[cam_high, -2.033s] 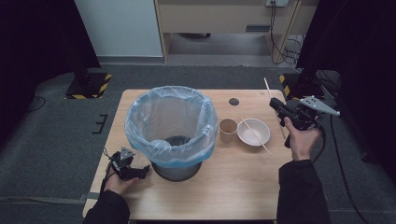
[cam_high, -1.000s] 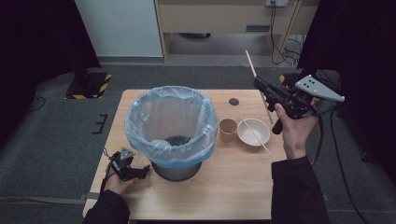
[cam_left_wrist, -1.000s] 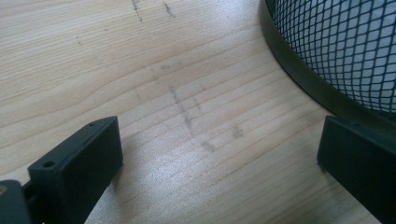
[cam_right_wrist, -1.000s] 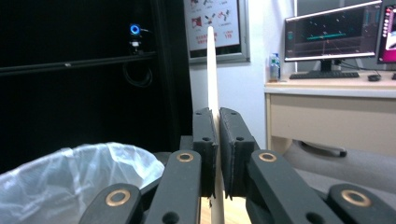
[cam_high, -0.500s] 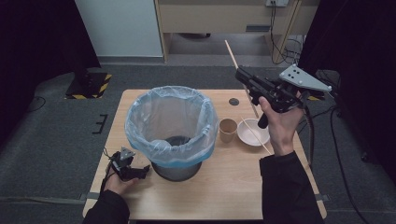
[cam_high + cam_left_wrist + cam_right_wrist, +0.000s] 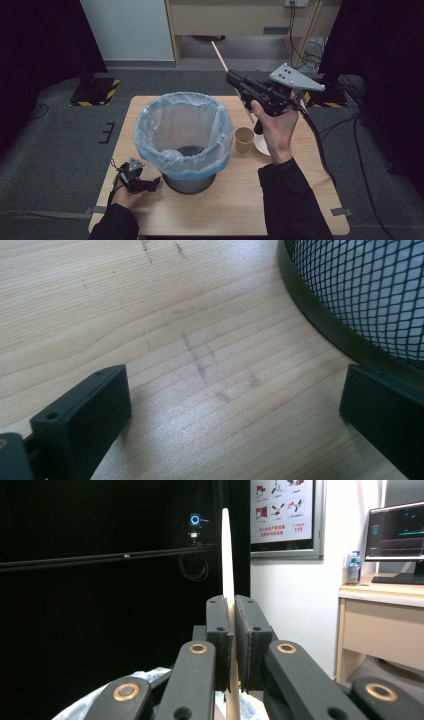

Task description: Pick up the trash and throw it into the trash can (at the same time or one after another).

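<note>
A thin wooden stick (image 6: 218,52) is clamped between the jaws of my right gripper (image 6: 231,78), raised in the air just right of the bin's far rim. In the right gripper view the stick (image 6: 226,555) stands upright between the pads of that gripper (image 6: 233,602). A black mesh waste bin lined with a pale blue bag (image 6: 150,131) stands mid-table. My left gripper (image 6: 149,184) rests on the table at the bin's near left, jaws wide apart. In the left gripper view, only bare wood lies between those jaws (image 6: 239,392), with the mesh bin (image 6: 360,285) just beside.
A paper cup (image 6: 244,139) stands right of the bin, and a white bowl (image 6: 260,145) sits partly behind my right wrist. The wooden table (image 6: 225,210) has free room along its front. A desk, cables and dark curtains lie beyond.
My right gripper has carried the stick leftward and a little upward, from the table's right side toward the bin. The left gripper has stayed put.
</note>
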{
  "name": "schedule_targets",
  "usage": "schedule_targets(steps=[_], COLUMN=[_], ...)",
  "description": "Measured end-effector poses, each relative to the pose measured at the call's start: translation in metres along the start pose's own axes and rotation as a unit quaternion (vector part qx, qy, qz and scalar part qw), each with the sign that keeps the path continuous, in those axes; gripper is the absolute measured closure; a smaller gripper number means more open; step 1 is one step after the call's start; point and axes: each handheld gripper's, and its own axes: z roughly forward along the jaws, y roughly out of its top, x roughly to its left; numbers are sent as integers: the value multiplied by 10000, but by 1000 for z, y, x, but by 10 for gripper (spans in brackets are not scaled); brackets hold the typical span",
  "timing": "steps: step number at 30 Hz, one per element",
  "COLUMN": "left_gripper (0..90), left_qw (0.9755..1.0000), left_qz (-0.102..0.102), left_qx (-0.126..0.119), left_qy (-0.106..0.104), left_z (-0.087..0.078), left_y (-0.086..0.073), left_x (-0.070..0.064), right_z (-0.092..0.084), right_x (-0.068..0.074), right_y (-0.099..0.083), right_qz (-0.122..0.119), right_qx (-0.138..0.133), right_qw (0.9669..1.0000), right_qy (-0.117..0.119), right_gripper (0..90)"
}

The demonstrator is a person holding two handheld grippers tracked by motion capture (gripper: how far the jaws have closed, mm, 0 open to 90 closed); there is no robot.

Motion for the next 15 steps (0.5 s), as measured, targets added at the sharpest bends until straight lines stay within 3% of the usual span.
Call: schedule_targets(steps=[15], left_gripper=[0], left_qw=[10000], left_qz=[9], left_qx=[3], left_qy=[-9], left_z=[0], left_y=[0], left_x=[0], right_z=[40], right_x=[23], right_y=[-8], right_qz=[177], right_qx=[78], right_qw=[9992], right_qy=[340], right_gripper=[859])
